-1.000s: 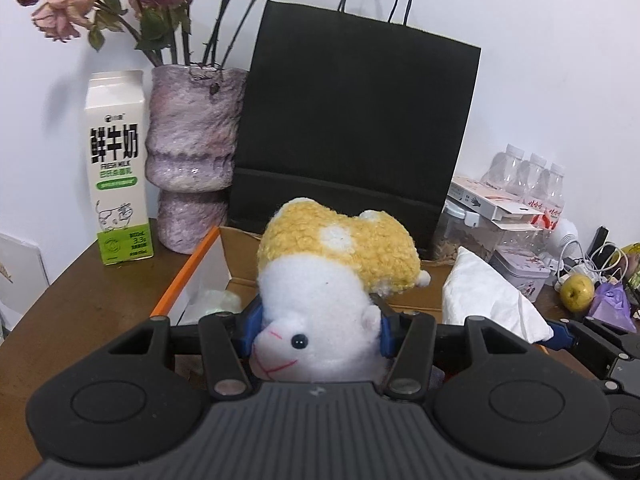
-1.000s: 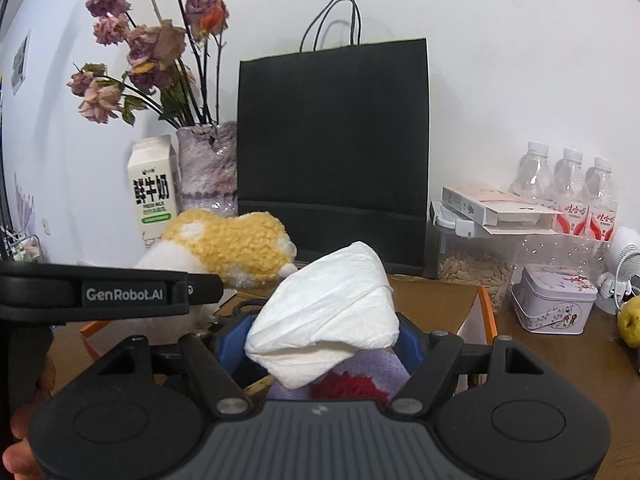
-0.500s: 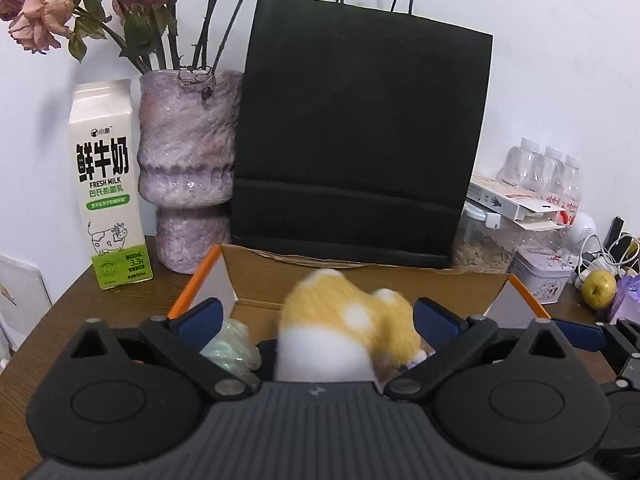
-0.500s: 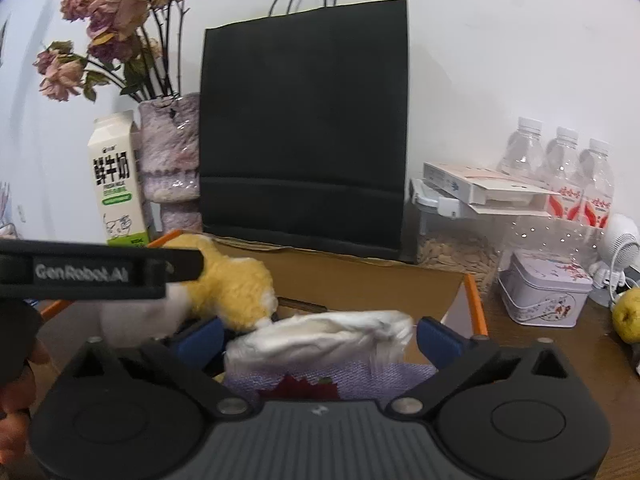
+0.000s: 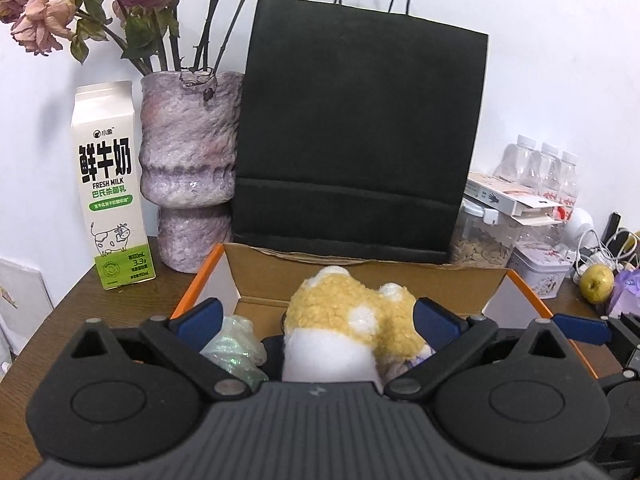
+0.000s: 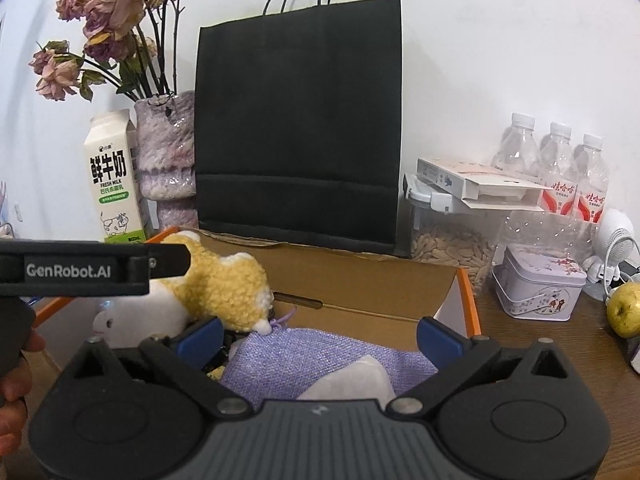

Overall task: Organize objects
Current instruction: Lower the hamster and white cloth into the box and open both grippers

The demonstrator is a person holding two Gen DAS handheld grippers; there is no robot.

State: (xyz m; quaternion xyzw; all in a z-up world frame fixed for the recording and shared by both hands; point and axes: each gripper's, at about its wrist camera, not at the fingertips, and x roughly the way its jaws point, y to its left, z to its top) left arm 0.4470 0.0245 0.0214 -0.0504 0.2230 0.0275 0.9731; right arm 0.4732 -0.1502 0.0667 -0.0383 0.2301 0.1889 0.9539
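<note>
A yellow-and-white plush toy (image 5: 352,320) lies in the open cardboard box with orange edges (image 5: 360,276), between the spread fingers of my left gripper (image 5: 316,320), which is open. It also shows in the right wrist view (image 6: 224,284). My right gripper (image 6: 320,340) is open above a white folded tissue pack (image 6: 352,380) lying on a purple cloth pouch (image 6: 320,356) in the box (image 6: 464,292). A shiny crumpled wrapper (image 5: 236,348) lies at the box's left.
Behind the box stand a black paper bag (image 5: 356,140), a purple vase with dried roses (image 5: 188,168) and a milk carton (image 5: 110,188). To the right are a seed jar (image 6: 452,236), water bottles (image 6: 560,172), a tin (image 6: 540,284) and a pear (image 6: 624,308).
Both grippers opened and lowered to the box. The left one let go of the plush toy, the right one let go of the tissue pack; both items now lie in the box.
</note>
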